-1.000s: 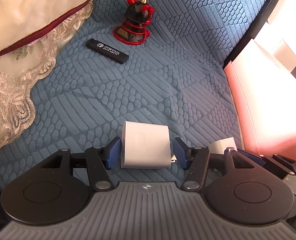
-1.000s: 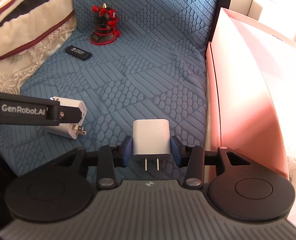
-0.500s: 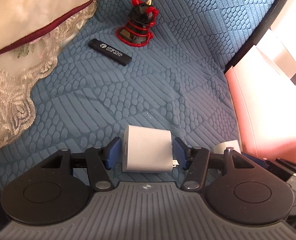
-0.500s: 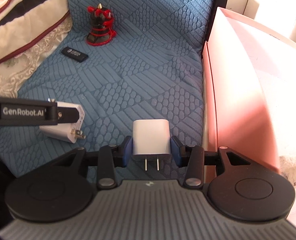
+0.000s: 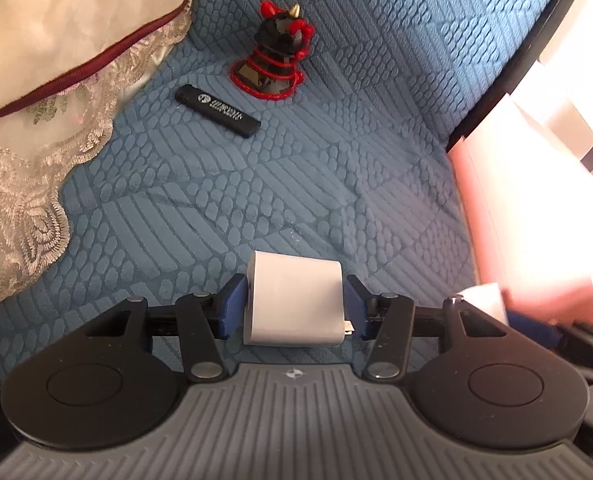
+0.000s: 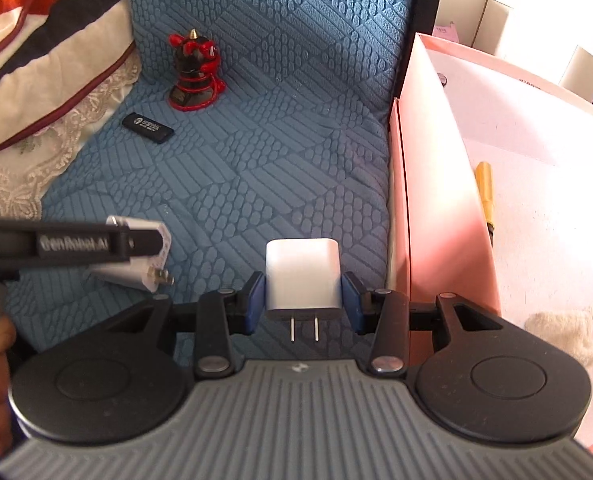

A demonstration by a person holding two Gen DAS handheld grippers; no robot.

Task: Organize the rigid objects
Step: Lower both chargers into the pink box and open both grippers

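Observation:
My left gripper point(image 5: 294, 304) is shut on a white charger block point(image 5: 294, 300), held above the blue quilted cushion point(image 5: 336, 160); it also shows at the left of the right wrist view point(image 6: 136, 256). My right gripper point(image 6: 302, 298) is shut on a second white charger point(image 6: 302, 276) with its two prongs pointing back at the camera. A black lighter point(image 5: 217, 110) and a black-and-red figurine point(image 5: 274, 60) lie at the far end of the cushion; the right wrist view shows them too, the lighter point(image 6: 147, 128) and the figurine point(image 6: 194, 72).
An open pink box point(image 6: 436, 200) stands right of the cushion, with a gold tube point(image 6: 484, 192) and a pale fuzzy item point(image 6: 564, 330) inside. A lace-edged pillow point(image 5: 36, 100) lies at the left. A black frame edge point(image 6: 424, 40) borders the cushion.
Both grippers have risen and shifted right, each keeping its charger. The right wrist view now looks into the pink box.

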